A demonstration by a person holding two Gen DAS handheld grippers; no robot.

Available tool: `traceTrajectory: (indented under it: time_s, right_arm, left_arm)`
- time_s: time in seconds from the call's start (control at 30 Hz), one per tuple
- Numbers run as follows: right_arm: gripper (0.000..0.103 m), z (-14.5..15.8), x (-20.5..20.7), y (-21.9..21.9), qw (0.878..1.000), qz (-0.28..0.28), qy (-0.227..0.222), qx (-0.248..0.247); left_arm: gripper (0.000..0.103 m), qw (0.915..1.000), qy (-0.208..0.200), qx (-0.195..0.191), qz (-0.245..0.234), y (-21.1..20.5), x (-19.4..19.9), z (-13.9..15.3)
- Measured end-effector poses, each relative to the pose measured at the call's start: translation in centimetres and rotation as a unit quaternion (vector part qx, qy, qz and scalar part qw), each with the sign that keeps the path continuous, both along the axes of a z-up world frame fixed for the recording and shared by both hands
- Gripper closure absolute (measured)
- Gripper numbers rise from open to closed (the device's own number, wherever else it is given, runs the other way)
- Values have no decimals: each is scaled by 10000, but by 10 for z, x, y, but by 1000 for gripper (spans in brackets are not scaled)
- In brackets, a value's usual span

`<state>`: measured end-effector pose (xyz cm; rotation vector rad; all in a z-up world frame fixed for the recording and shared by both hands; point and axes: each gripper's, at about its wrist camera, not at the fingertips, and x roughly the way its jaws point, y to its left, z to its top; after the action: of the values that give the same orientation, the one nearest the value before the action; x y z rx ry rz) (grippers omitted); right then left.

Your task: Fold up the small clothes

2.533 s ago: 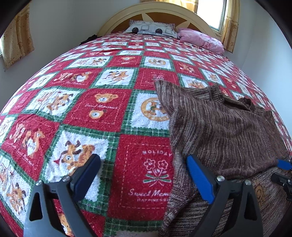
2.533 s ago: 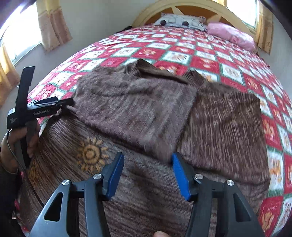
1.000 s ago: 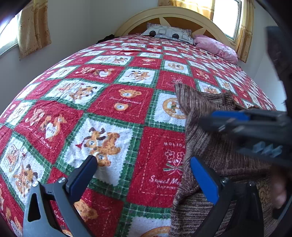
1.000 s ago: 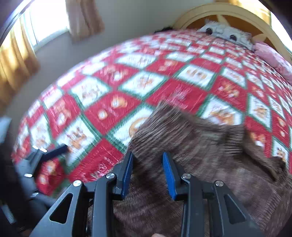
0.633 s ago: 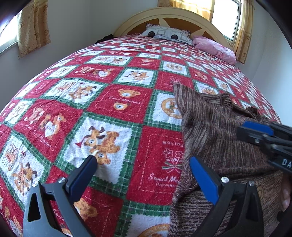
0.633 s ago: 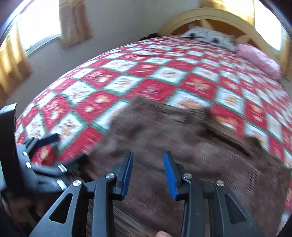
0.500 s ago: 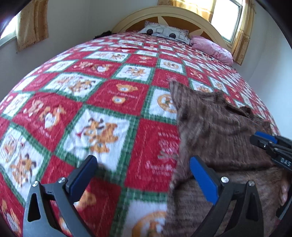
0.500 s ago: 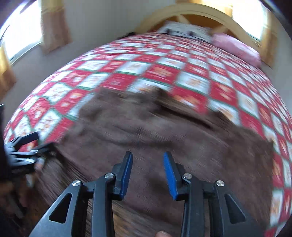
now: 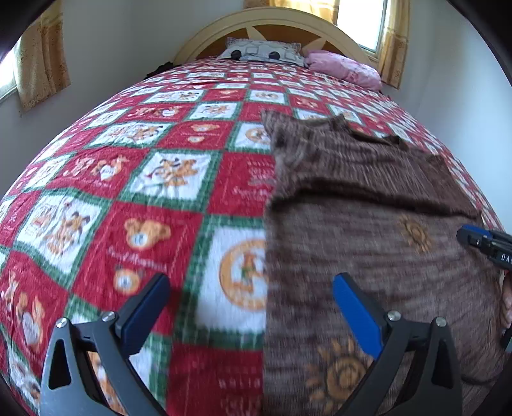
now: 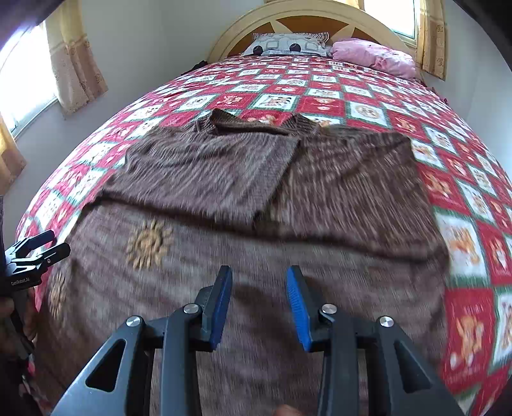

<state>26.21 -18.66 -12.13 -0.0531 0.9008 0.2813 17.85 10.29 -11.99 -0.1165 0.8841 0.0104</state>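
A brown knit sweater [image 9: 368,224] with orange sun motifs lies flat on the red, green and white quilt [image 9: 144,224], both sleeves folded across its chest [image 10: 224,179]. My left gripper [image 9: 249,281] is wide open above the sweater's left edge, one finger over the quilt and the other over the knit. In the right wrist view it shows at the far left [image 10: 35,252], held by a hand. My right gripper [image 10: 260,272] hovers over the sweater's lower body, jaws partly apart with nothing between them. Its tip shows at the right edge [image 9: 480,240] of the left wrist view.
A grey patterned pillow [image 10: 288,43] and a pink pillow [image 10: 374,54] lie against the curved headboard [image 10: 320,22]. Curtained windows [image 10: 73,64] flank the bed, with walls close on both sides. Bare quilt stretches left of the sweater and beyond its collar.
My right gripper swept from the sweater's left edge to above its middle. My left gripper drew back along the left edge toward the hem. Both stayed open and the sweater lies as before.
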Motion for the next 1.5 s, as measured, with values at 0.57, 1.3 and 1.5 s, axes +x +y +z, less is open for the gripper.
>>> traceTrajectory:
  time_s: [0.57,1.3,1.5]
  right_arm:
    - [56,-13,-127,-21,9993,-203,-59,-295]
    - [55,-16,-225,-47,9983,-252,-144,-503]
    - [55,-14,-243,-56,9984,-283,-225,-432]
  left_arm:
    - [0,9973,99,205,-697,-38,-86,-1]
    - [4,9960,562,14,-694,-36,-148,-11]
    - [7,9954,581,-29,-765,-36,-158,-10]
